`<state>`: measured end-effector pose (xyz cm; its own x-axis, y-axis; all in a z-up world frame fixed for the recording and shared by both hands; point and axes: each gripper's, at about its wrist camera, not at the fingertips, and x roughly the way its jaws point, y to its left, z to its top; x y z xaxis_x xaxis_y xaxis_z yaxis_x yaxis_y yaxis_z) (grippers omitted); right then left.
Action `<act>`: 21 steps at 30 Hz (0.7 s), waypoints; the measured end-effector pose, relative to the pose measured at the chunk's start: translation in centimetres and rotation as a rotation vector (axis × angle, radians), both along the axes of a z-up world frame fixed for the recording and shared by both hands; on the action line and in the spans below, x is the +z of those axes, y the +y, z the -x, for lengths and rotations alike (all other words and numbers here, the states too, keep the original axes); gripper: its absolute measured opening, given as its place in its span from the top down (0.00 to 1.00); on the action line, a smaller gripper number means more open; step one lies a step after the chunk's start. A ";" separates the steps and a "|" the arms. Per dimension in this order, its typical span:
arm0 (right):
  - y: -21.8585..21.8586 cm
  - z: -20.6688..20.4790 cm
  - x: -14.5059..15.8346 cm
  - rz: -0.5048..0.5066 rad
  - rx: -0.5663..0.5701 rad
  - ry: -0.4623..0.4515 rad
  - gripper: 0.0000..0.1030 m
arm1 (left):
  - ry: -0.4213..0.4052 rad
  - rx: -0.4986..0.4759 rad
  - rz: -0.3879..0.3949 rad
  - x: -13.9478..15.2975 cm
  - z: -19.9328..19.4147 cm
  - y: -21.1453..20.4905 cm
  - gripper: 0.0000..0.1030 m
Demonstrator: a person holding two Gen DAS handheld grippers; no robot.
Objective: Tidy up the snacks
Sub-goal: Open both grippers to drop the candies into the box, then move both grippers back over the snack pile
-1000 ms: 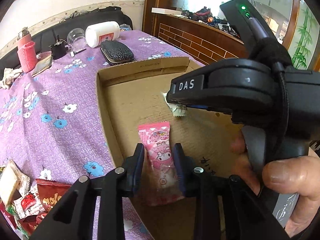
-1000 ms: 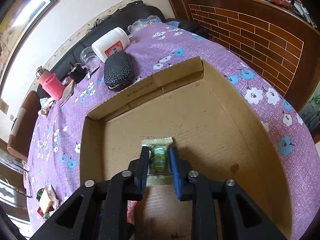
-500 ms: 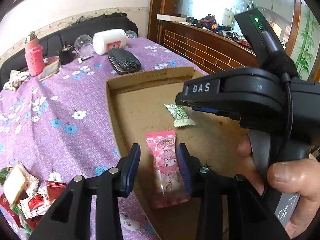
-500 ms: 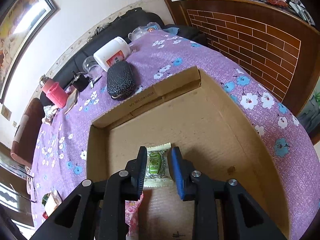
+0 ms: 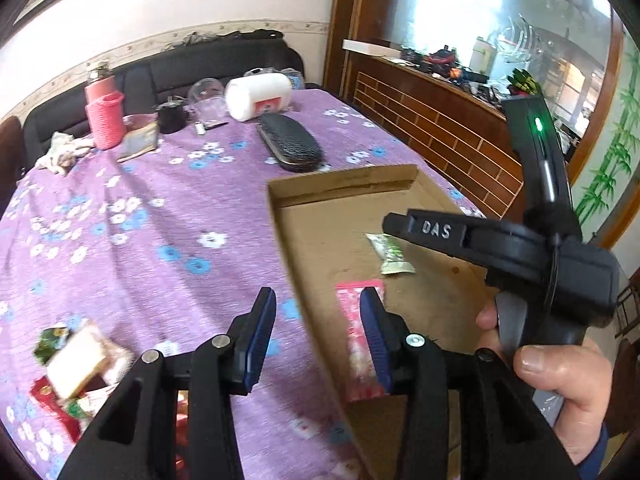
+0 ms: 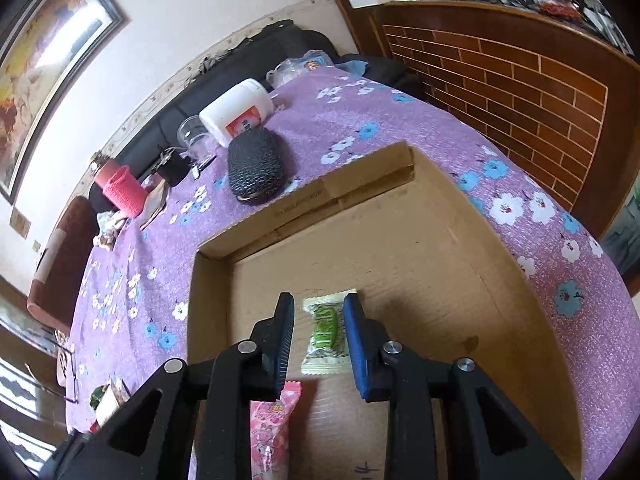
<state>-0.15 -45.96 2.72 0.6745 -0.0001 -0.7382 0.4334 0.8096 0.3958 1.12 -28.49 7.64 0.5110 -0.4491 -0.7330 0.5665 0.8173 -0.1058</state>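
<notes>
Two snacks lie in the cardboard tray on the purple-clothed worktop, with more to sort. Nearest, at the worktop's left edge, a heap of loose packets waits outside the tray. The left tool, jaws opening with nothing between the pads, hangs over the tray's near wall beside the pink packet lying flat on the tray floor. Just beyond, the green sweet rests on the cardboard; the right tool hangs above it, jaws narrow and clear of the wrapper. Farther back, a black case, white jar and pink bottle stand untouched. By the look of it, the job is barely begun.
</notes>
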 end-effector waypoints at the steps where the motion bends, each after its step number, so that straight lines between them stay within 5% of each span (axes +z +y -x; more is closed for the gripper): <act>1: 0.3 0.0 0.1 0.011 0.011 -0.003 0.74 | 0.001 0.011 -0.009 0.4 0.0 0.6 0.58; 12: 6.5 -0.6 1.7 0.144 0.224 -0.086 0.67 | -0.024 0.181 -0.005 1.5 -1.8 14.0 0.50; 21: 14.9 -0.8 1.3 0.061 0.619 -0.136 0.66 | 0.168 0.460 0.019 -2.8 -7.9 26.8 0.49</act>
